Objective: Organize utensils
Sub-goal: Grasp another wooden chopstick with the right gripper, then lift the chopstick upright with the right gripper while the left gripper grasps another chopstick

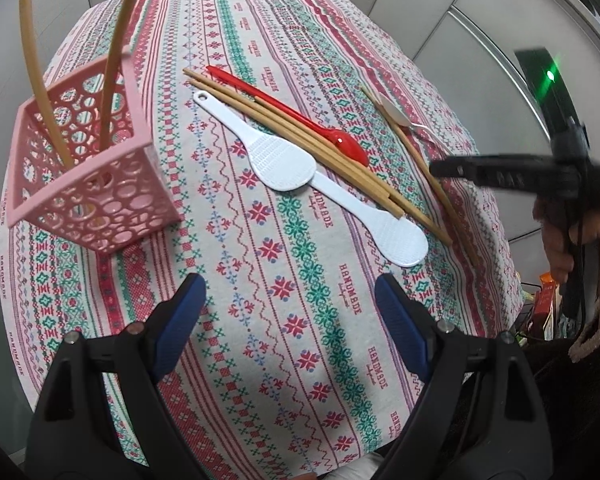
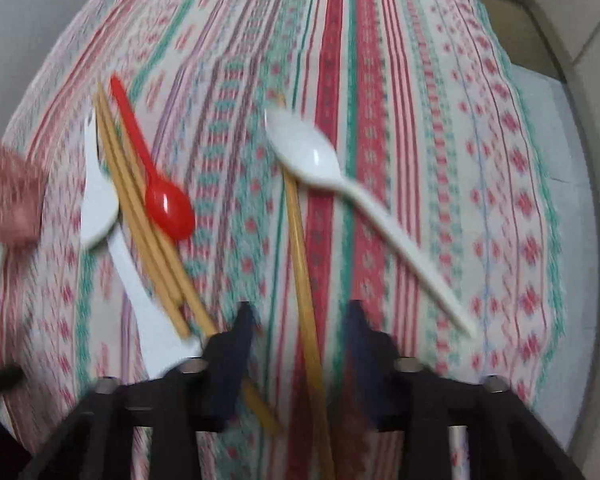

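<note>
A pink openwork basket (image 1: 88,184) stands at the table's left with two wooden chopsticks (image 1: 30,60) leaning in it. On the cloth lie several chopsticks (image 1: 300,136), a red spoon (image 1: 340,140), two white rice paddles (image 1: 284,164) and a white spoon (image 1: 396,114). My left gripper (image 1: 288,292) hovers open over bare cloth, nothing between its blue pads. My right gripper (image 2: 300,316) points down over a single chopstick (image 2: 300,248), jaws apart, the stick between the pads but untouched. The white spoon (image 2: 312,156) lies across that stick's far end. The red spoon (image 2: 168,204) is left of it.
A patterned tablecloth (image 1: 300,320) covers the round table. Its edge drops off close on the right (image 2: 556,200) to a pale floor. A person's hand (image 1: 560,248) holds the right gripper (image 1: 440,168). The basket shows as a pink blur (image 2: 8,196) at far left.
</note>
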Available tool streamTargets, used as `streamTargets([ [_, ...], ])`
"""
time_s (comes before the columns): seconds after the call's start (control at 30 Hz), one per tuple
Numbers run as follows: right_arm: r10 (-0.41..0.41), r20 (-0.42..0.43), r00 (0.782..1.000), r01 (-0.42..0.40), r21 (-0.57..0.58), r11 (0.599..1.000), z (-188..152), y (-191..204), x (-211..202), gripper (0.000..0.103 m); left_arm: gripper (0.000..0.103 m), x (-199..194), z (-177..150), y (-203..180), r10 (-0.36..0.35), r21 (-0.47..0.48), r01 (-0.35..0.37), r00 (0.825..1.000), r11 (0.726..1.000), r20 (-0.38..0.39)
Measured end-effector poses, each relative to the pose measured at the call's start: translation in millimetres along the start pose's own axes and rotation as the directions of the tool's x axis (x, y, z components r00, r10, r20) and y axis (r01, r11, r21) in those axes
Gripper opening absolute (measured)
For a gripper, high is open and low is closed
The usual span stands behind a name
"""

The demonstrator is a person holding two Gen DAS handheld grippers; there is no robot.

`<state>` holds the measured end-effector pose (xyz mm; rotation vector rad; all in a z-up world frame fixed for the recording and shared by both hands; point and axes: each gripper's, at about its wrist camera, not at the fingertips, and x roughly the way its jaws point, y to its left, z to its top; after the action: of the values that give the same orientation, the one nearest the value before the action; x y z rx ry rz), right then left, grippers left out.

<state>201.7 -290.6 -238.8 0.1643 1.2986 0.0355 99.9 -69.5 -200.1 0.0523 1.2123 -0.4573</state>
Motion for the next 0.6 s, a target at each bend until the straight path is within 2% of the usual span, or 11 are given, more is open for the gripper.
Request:
streamTargets([
  [0.13, -0.006, 0.014, 1.0, 0.006, 0.013, 1.0, 24, 5, 13, 0.022, 0.086, 6, 3, -1, 0.006, 0.004, -0.006, 1.0, 1.0, -0.007],
  [0.33, -0.006, 0.026, 1.0, 0.006, 0.023, 1.0, 33, 11, 28, 0.022, 0.086, 12, 12, -4, 0.015, 0.004, -0.015, 1.0, 1.0, -0.007],
  [0.47, -0.034, 0.047, 0.998, 0.034, 0.007, 0.999, 40, 19, 38, 0.015, 0.084, 14, 20, -7, 0.026, 0.008, -0.026, 1.0, 1.0, 0.006],
  [0.5, -0.041, 0.053, 0.998, 0.041, -0.003, 0.999, 42, 20, 39, 0.009, 0.081, 13, 21, -9, 0.029, 0.01, -0.029, 1.0, 1.0, 0.009],
  [0.6, -0.048, 0.057, 0.997, 0.049, -0.023, 0.999, 41, 22, 39, 0.007, 0.07, 16, 27, -14, 0.019, 0.024, -0.019, 1.0, 1.0, 0.003],
])
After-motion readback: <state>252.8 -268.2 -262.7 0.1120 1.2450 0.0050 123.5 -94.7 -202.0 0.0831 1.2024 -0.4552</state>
